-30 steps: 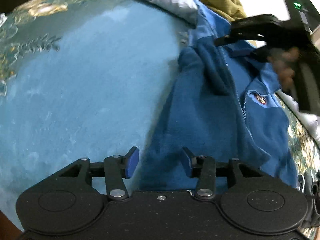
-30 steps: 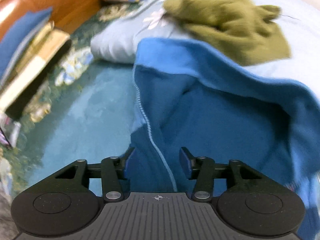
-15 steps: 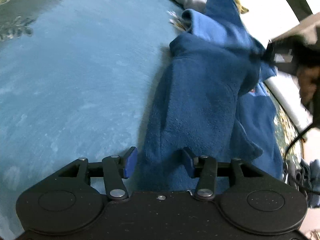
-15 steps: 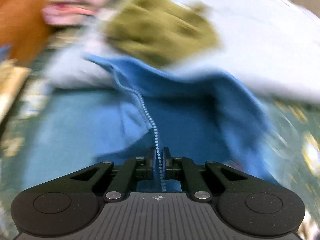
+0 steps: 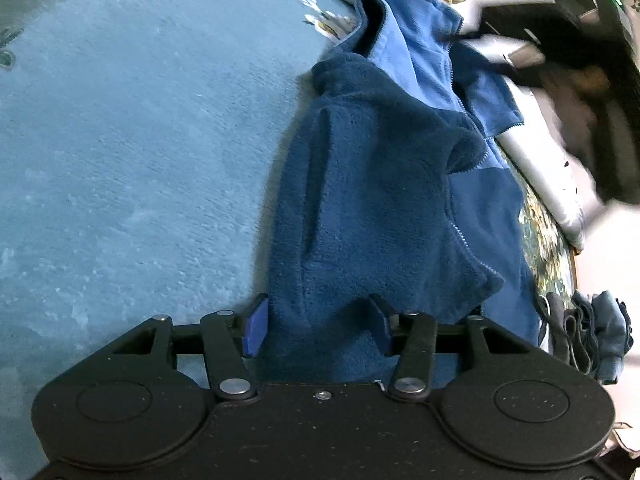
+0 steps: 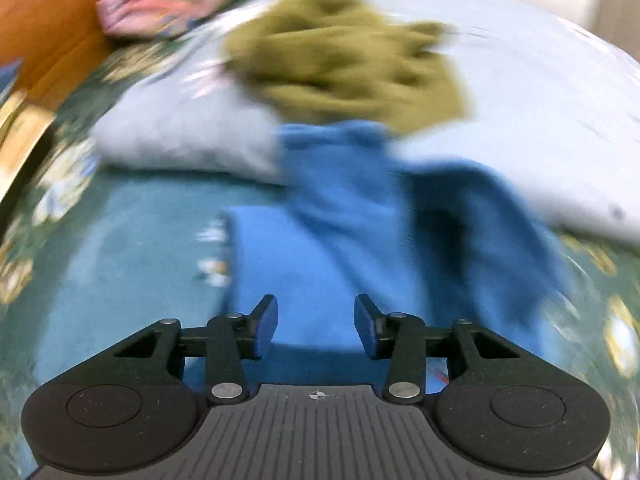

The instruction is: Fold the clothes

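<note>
A blue fleece zip jacket [image 5: 372, 184] lies on a teal carpet [image 5: 132, 140], its front panel folded across its body, dark lining up. My left gripper [image 5: 318, 328] is open, its jaws either side of the jacket's near hem. My right gripper [image 6: 316, 326] is open and empty just above the jacket [image 6: 328, 248]; this view is motion-blurred. The right gripper and the hand holding it show blurred in the left wrist view [image 5: 560, 60], beyond the jacket's collar.
An olive garment [image 6: 344, 60] lies on a pale grey quilt [image 6: 180, 136] behind the jacket. A pink folded cloth [image 6: 168, 4] and a wooden surface [image 6: 44, 32] are at far left. Dark clothes [image 5: 588, 328] lie right of the jacket.
My right gripper shut on the jacket's zip edge, carried it across, then opened and let it go. The front panel now lies folded over. My left gripper stayed open at the hem.
</note>
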`<action>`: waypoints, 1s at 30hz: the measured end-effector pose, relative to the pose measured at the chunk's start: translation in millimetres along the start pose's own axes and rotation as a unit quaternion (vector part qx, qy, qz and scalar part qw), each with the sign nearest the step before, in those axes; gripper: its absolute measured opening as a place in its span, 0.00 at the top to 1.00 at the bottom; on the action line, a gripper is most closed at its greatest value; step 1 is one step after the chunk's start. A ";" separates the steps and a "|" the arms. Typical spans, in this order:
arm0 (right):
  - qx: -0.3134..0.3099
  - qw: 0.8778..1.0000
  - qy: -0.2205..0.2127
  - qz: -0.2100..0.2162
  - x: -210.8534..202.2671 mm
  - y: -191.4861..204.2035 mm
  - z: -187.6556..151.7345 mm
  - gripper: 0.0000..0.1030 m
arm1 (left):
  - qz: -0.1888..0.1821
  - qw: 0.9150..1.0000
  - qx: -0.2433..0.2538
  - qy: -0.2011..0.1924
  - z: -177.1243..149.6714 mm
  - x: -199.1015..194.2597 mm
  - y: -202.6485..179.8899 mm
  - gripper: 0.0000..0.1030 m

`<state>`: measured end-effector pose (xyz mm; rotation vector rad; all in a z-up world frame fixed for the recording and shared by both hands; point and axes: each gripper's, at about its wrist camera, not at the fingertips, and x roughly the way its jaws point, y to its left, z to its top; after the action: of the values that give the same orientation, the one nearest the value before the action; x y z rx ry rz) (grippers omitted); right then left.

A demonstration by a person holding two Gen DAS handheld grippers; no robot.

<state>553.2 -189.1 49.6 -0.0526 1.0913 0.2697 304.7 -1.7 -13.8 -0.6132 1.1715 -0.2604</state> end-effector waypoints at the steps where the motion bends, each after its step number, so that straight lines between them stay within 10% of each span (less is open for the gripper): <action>1: -0.017 1.000 0.006 0.001 13.9 10.7 7.9 0.62 | -0.004 1.000 -0.002 0.000 -0.4 -0.6 0.6 0.55; 9: -0.070 0.995 0.039 -0.058 76.8 42.4 39.8 0.71 | -0.019 0.999 -0.034 0.010 -2.1 2.6 3.6 0.61; 17: -0.068 0.995 0.021 -0.076 65.2 42.1 46.4 0.89 | -0.023 0.998 -0.056 -0.008 -4.7 -7.0 10.5 0.89; 24: -0.086 0.996 -0.001 -0.039 46.9 74.2 58.4 0.90 | -0.054 0.993 -0.094 -0.054 2.6 -59.0 42.1 0.91; 30: -0.113 0.993 0.000 0.027 78.8 155.5 80.2 0.90 | 0.009 0.991 -0.097 -0.091 10.3 -111.4 92.7 0.91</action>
<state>619.2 -9.9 31.3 -0.2262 1.0601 0.4411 260.5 131.8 22.3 -0.7804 1.0316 -0.0738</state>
